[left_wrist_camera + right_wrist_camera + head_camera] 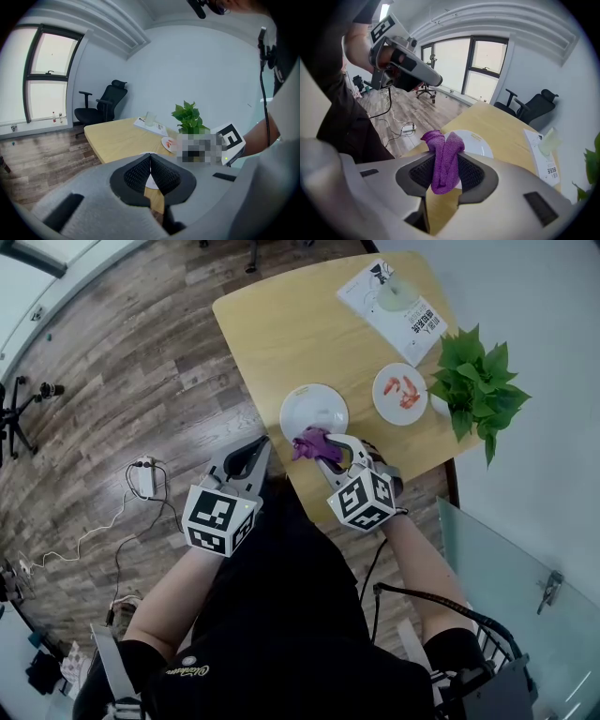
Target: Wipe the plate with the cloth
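Two hand-held grippers at a wooden table, seen from beside the seated person. The right gripper has its jaws clamped on a folded purple cloth. In the right gripper view, the cloth stands pinched between the two black pads, its upper folds rising above the right gripper. The cloth sits at the near rim of the white plate; whether it touches the plate cannot be told. The plate lies near the table's front edge.

The left gripper hangs off the table's left edge, beside the plate, over the wooden floor. Its jaws are pressed together at the tips with nothing between them, as the left gripper view shows.

Further back on the table are a small plate with red food, a potted green plant and a printed booklet.
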Motion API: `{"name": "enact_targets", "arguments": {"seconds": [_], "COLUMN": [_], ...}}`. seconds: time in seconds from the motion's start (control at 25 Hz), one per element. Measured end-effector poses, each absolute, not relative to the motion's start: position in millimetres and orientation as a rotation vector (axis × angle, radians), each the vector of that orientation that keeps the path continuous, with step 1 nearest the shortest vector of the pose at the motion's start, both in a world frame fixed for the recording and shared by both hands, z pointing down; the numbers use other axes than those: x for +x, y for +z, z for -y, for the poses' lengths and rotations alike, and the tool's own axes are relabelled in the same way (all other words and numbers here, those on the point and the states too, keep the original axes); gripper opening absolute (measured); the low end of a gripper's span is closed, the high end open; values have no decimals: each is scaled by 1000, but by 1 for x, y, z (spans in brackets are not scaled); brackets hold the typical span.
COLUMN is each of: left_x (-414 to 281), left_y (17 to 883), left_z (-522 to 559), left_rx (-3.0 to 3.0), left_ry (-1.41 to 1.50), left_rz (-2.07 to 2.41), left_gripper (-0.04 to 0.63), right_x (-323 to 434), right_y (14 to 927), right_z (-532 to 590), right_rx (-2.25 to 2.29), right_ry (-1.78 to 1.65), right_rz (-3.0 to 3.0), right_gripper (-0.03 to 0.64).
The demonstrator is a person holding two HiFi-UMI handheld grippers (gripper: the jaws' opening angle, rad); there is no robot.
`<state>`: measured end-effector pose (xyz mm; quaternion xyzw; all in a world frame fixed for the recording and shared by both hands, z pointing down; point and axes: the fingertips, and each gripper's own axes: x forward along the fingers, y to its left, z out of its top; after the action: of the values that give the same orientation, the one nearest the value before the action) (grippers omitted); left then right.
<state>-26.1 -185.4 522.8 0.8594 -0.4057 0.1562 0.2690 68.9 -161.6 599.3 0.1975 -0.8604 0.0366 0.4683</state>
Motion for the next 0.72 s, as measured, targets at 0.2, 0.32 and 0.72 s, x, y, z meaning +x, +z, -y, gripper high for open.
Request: {"name": "enact_targets", "arguments": {"seconds": [0.2, 0.32, 0.72], "left_x": [-27, -30, -35], "left_y": [523, 524, 527], "left_z": [185, 186, 183], "left_rx": [2318, 2309, 2295], "left_ry": [423, 426, 428], "left_rz": [1097, 1104, 1121], "left_gripper": [5, 5, 5], "right_x": [87, 112, 128], "right_y": [587, 579, 604], "right_z": [198, 241, 249], "right_rx": [611, 726, 703], "right_ry": [74, 39, 41], "right_rz": [2110, 2060, 1978], "right_gripper": [121, 121, 121]}}
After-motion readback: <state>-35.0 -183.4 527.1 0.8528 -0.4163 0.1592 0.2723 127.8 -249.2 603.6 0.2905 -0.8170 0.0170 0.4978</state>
